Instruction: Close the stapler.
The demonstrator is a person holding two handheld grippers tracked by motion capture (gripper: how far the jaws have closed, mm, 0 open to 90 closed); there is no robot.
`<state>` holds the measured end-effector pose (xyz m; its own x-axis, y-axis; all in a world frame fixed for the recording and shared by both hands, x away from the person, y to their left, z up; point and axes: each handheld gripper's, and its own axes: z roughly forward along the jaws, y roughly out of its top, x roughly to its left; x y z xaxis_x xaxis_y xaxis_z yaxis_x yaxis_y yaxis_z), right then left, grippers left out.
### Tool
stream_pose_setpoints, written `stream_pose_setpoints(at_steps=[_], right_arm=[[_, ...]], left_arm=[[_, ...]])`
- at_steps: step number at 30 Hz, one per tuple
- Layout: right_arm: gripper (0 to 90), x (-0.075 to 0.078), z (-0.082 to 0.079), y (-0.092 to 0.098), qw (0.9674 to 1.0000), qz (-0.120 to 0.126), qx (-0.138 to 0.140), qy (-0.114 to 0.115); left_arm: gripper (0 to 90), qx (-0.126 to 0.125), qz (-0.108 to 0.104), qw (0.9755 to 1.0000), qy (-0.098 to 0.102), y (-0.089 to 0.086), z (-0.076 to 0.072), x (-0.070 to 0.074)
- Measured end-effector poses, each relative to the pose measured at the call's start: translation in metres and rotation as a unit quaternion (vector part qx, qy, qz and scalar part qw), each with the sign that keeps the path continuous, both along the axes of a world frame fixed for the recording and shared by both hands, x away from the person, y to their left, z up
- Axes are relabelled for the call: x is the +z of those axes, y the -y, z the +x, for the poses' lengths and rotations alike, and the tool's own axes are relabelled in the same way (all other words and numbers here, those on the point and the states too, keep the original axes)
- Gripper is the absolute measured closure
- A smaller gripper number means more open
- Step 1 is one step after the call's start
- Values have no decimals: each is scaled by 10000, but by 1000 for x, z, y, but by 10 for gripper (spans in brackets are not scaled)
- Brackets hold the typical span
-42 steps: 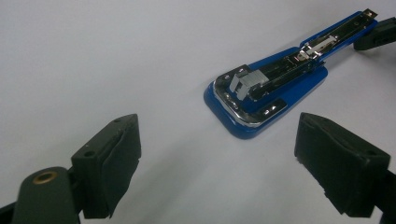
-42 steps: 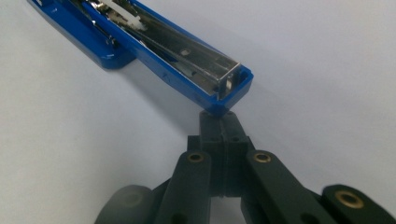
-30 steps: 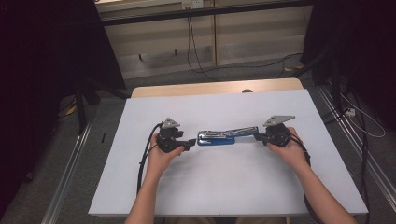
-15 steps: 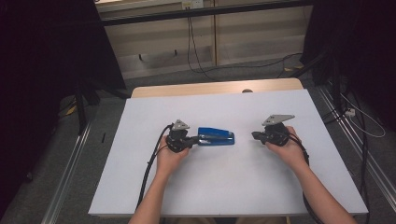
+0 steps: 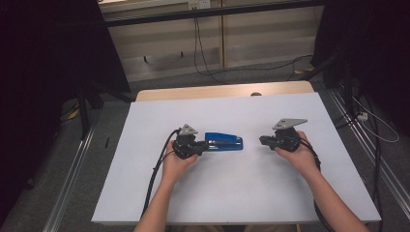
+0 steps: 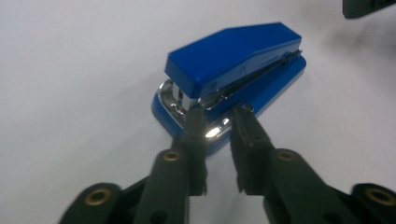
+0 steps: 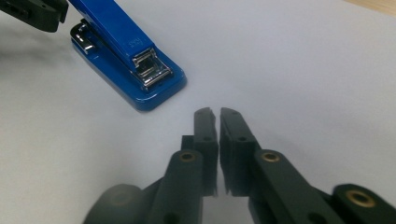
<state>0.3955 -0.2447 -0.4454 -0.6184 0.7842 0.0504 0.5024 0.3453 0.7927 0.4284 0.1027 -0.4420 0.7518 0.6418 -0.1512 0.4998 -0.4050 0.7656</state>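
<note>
A blue stapler [image 5: 224, 143] lies closed on the white table [image 5: 241, 193], near its middle, long axis running across the table between the two grippers.

Left gripper [image 5: 200, 147]: held in the person's left hand [image 5: 176, 164], it points rightward at the stapler's hinge end. In the left gripper view its jaws stand a narrow gap apart and have just been opening; the tips [image 6: 219, 123] rest against the chrome hinge end of the stapler [image 6: 233, 70], one tip on the metal and the other at the edge of the blue base. Nothing lies between the pads, and they grip nothing.

Right gripper [image 5: 263, 141]: held in the right hand [image 5: 297, 154], it points leftward toward the stapler's front end and sits apart from it, with bare table between. In the right gripper view its jaws [image 7: 215, 114] are almost closed, with only a thin slit between them, and have just begun to part; they hold nothing. The stapler [image 7: 126, 60] lies ahead and to the left, its chrome mouth toward this gripper.
</note>
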Motion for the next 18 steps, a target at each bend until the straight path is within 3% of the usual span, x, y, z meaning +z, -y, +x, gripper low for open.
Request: stream_pose_setpoints(at_steps=[9,14,18], right_arm=[[627,3,-10,-3,9997,262,16,-19],[554,8,-17,-5,9995,299,31,115],[446,11,-26,-4,9994,317,5,148]], left_arm=[[472,50,-115,9999,90,-7,-7,15],[346,116,-235,9995,148,-14,-11,24],[308,100,-267,9994,185,-18,-16,30]])
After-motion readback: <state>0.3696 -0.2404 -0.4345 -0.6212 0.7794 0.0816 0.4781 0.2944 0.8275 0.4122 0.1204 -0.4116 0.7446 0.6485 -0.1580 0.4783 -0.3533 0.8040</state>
